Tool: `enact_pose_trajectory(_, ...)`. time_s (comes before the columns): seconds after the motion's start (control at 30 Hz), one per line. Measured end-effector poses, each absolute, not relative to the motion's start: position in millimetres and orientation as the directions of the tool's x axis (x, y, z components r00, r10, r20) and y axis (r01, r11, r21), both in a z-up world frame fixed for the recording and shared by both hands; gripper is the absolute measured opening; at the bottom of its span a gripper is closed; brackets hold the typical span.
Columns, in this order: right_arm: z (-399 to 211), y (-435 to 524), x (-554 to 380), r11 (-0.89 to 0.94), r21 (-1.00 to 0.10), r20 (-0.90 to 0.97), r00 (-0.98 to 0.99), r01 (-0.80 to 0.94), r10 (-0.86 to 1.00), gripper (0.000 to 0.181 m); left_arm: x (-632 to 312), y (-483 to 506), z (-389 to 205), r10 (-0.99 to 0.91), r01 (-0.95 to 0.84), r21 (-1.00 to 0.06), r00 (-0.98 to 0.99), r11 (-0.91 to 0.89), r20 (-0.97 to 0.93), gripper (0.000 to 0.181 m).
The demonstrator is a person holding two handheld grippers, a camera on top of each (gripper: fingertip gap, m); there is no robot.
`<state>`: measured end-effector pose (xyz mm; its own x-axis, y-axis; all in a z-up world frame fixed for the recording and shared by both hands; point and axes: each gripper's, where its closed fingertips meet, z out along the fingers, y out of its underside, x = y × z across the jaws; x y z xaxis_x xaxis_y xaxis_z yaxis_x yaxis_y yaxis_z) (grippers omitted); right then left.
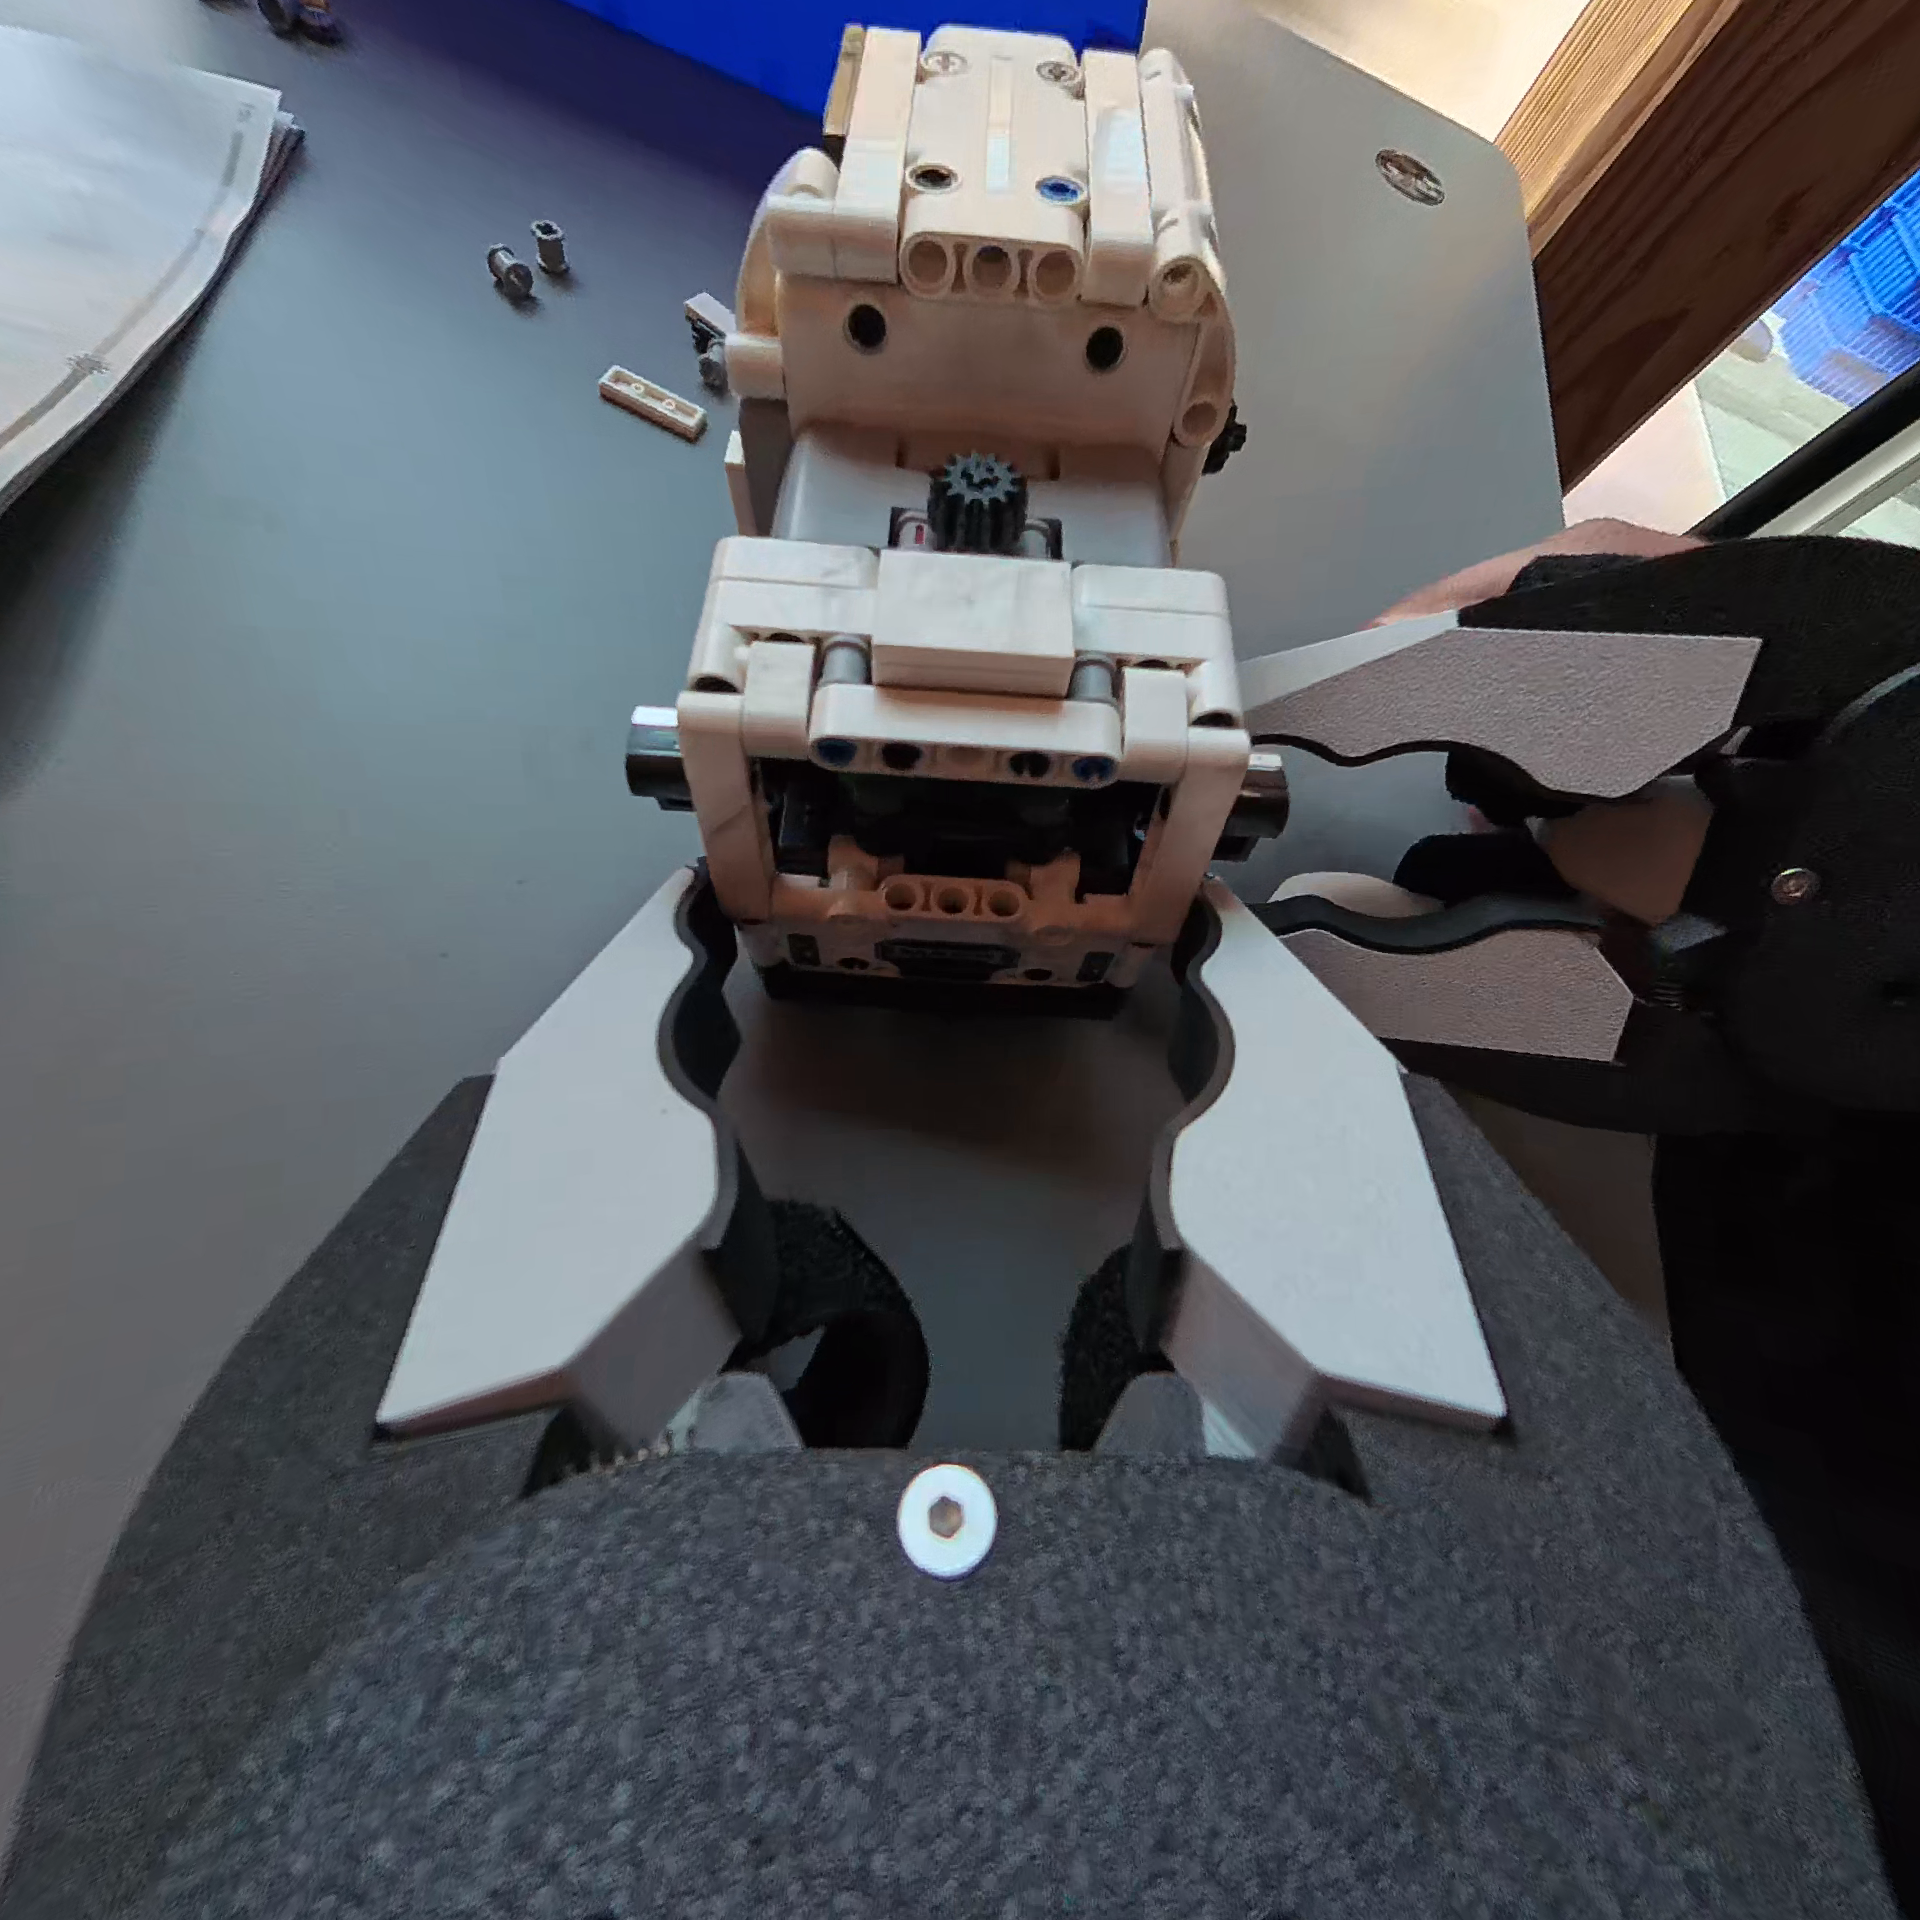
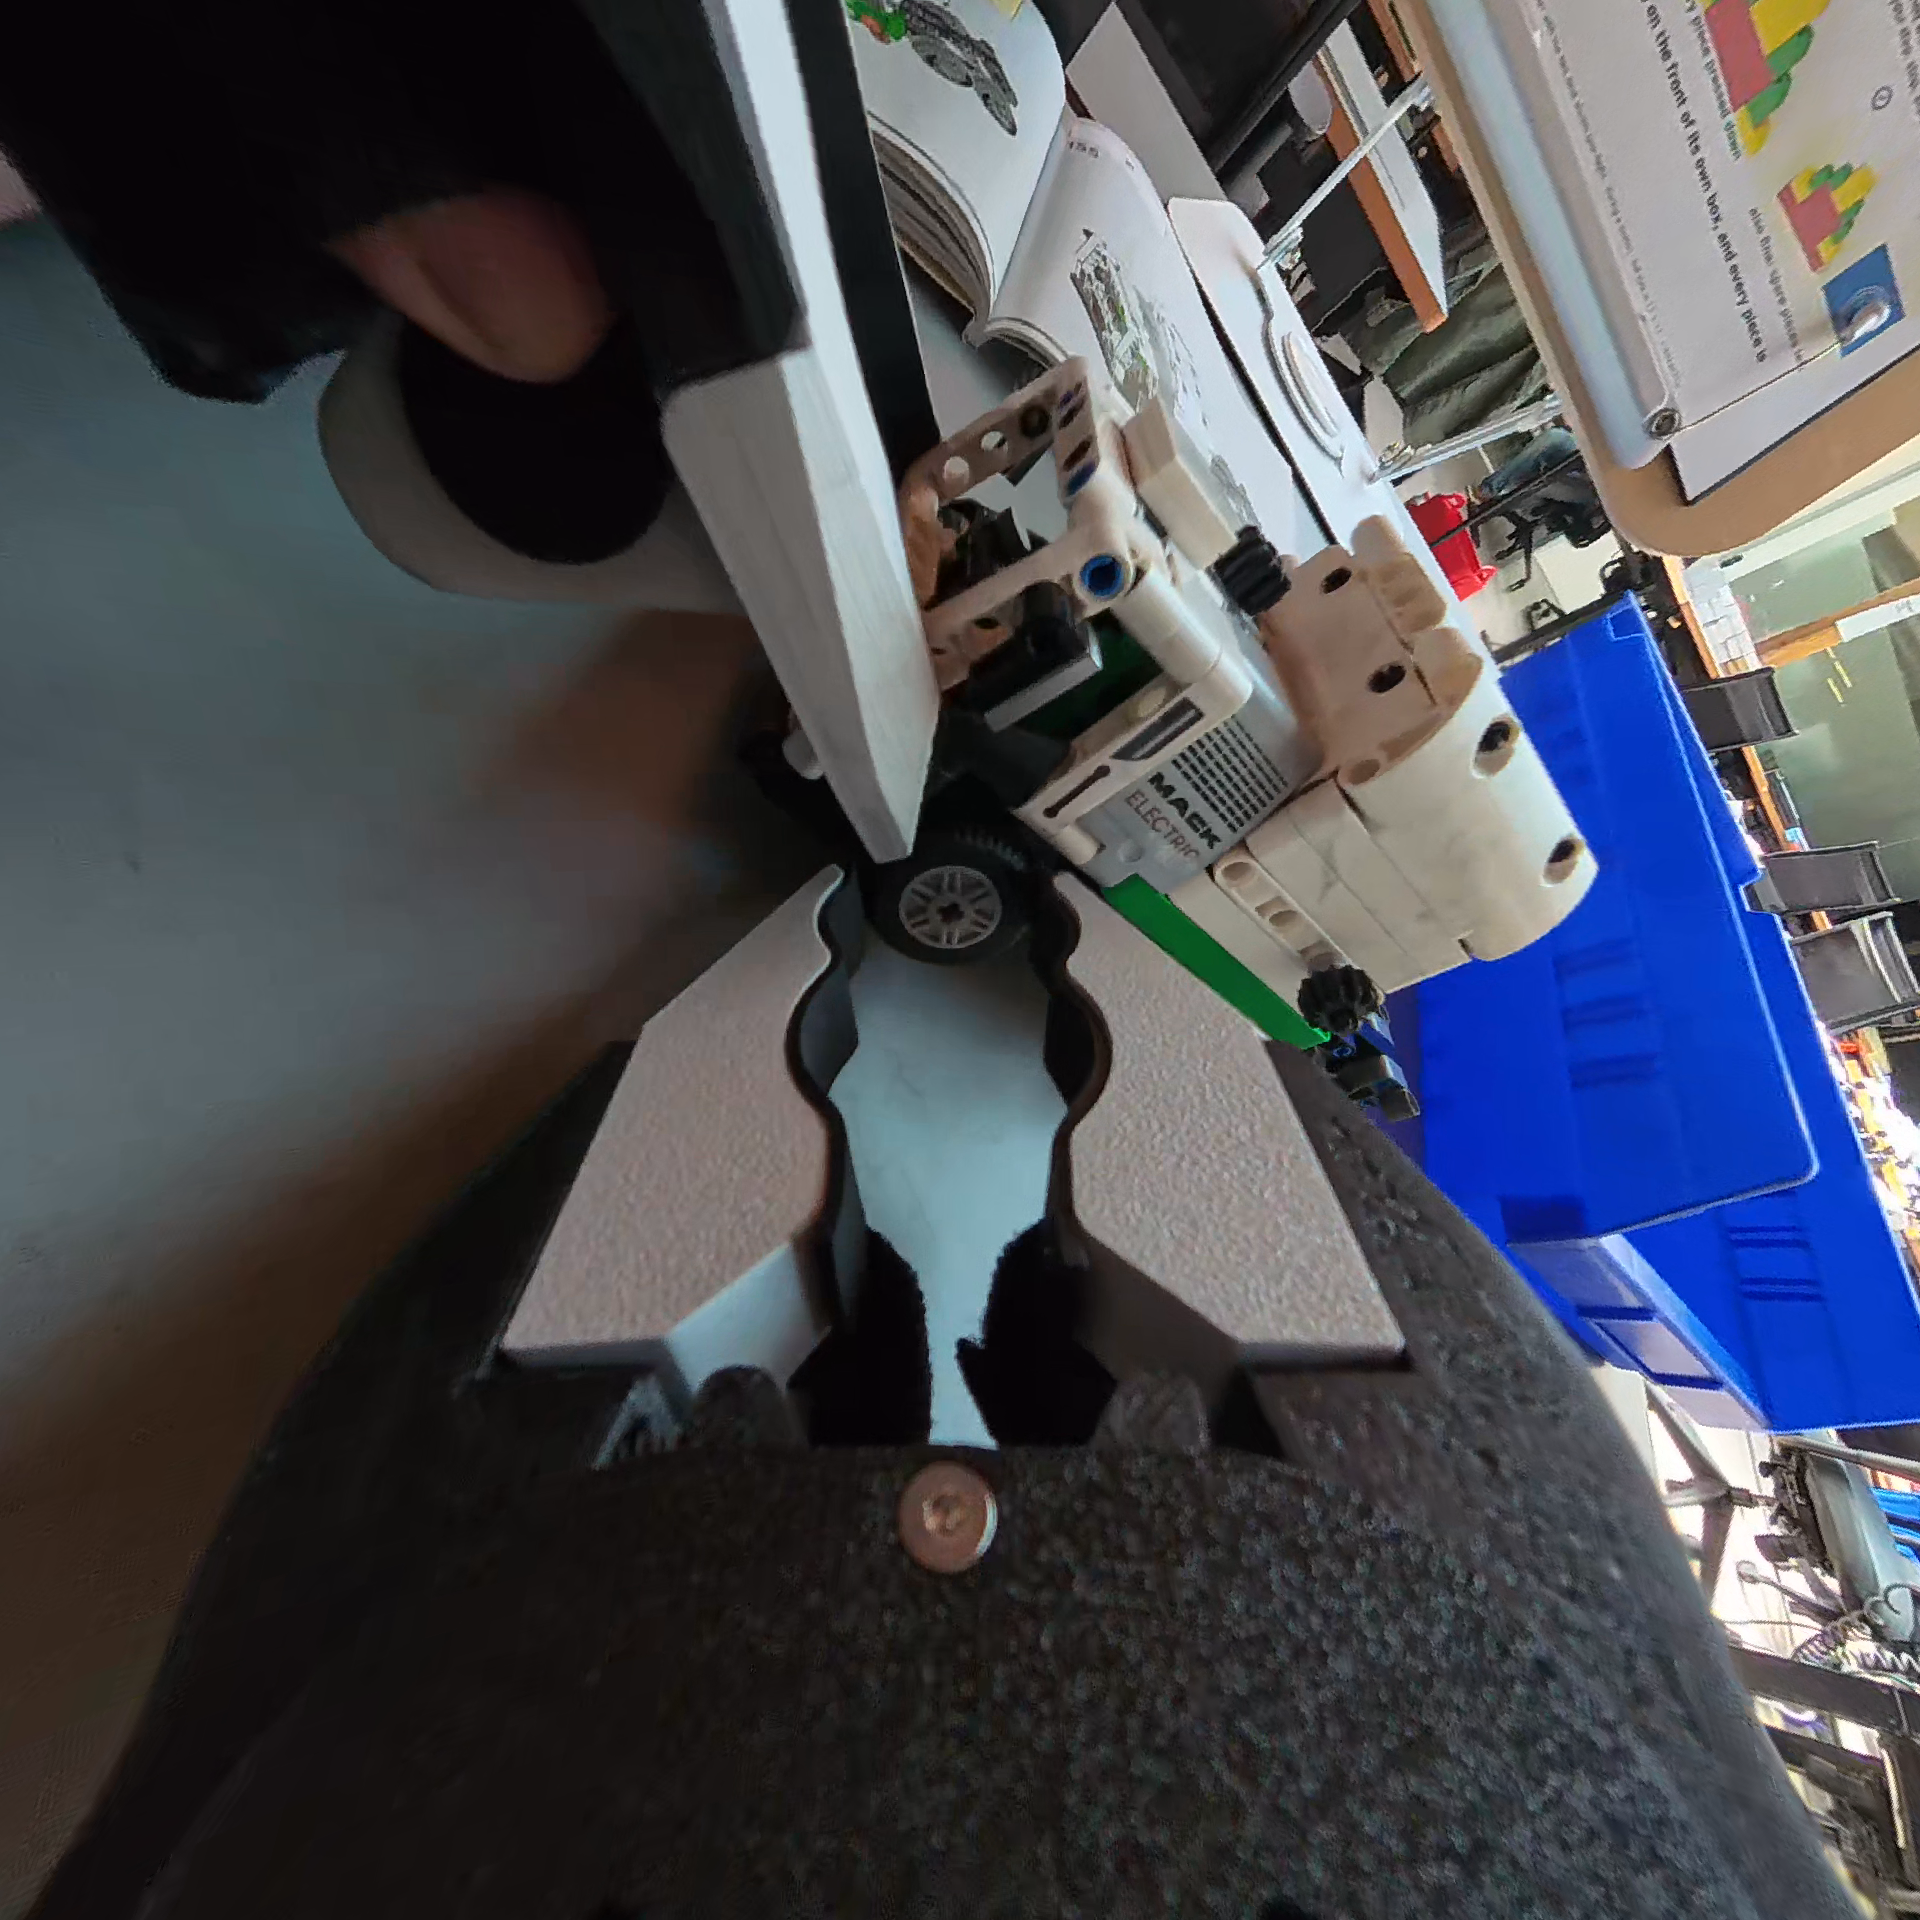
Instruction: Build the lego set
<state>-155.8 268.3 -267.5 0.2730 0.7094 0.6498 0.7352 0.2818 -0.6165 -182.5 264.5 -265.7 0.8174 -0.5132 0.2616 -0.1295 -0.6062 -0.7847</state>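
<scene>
A white and tan lego truck (image 1: 966,644) stands on the dark table, with a black gear (image 1: 975,494) on top. My left gripper (image 1: 951,925) is shut on the truck's lower end, one finger on each side. My right gripper (image 1: 1273,816) comes in from the right at the truck's side. In the right wrist view the truck (image 2: 1247,748) lies tilted, and my right gripper (image 2: 945,894) closes around its grey-rimmed wheel (image 2: 948,914). The left gripper's white finger (image 2: 831,582) presses on the truck's far side.
An instruction booklet (image 1: 114,249) lies at the far left; it is open in the right wrist view (image 2: 1049,239). Two grey pins (image 1: 525,260) and a tan plate (image 1: 652,400) lie loose left of the truck. Blue bins (image 2: 1621,997) stand behind it, with a poster board (image 2: 1714,208) above.
</scene>
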Motion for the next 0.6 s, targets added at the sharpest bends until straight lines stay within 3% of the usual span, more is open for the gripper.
enact_pose_trajectory(0.37,-270.1,265.5,-159.0,0.314,-0.615,0.626,0.206,0.723,0.752,0.032,-174.3,267.3,-270.1,-0.513,-0.104,-0.741,0.784,-0.663,0.349,0.107)
enact_pose_trajectory(0.6,-269.7,271.0,-162.3,0.416,-0.529,0.719,0.131,0.740,0.682,0.031,-181.1,284.5,-275.0,-0.493,-0.145,-0.745,0.827,-0.651,0.270,0.102)
